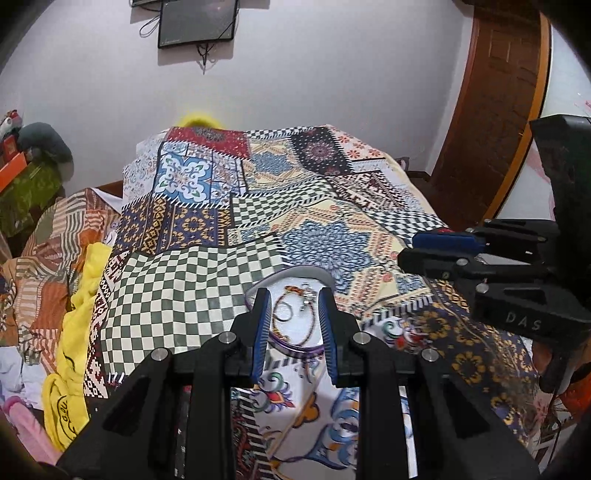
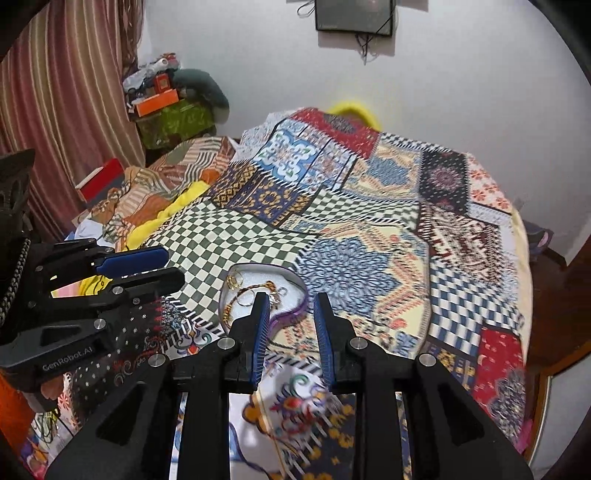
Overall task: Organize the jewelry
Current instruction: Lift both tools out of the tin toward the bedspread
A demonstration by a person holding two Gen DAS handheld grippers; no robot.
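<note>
left wrist view: left gripper [image 1: 293, 325] low over the patchwork bedspread [image 1: 207, 273], jaws spread wide and pinching nothing, one blue-padded finger [image 1: 260, 332] on either side of the purple-rimmed jewelry tray [image 1: 295, 349]. inside the tray, on its white lining: a beaded bracelet [image 1: 306, 332] looping down toward the near rim, a thin ring-shaped hoop [image 1: 283, 312] just left of it, and a small silver clasp or charm [image 1: 306, 295] toward the far side; finer detail too small to tell. right of the tray, the right gripper [image 1: 410, 245] reaching in sideways above the bedspread, clear of the tray, jaws nearly together with only a narrow gap, nothing seen between them. well left of the tray, a yellow cloth [image 1: 79, 317] bunched along the bedspread's edge. far beyond the tray, a dark framed panel [image 1: 197, 22] on the white wall.

right wrist view: right gripper [image 2: 291, 328] with jaws spread apart, empty, tips at the near right rim of the jewelry tray [image 2: 295, 314], left finger [image 2: 258, 325] overlapping the tray's near edge. in the tray: gold-toned pieces [image 2: 232, 282] at the far left, a beaded bracelet [image 2: 258, 288] across the middle. left of the tray, left gripper [image 2: 173, 266] entering sideways, jaws set close, holding nothing. far left of the tray, a striped curtain [image 2: 62, 92].
</note>
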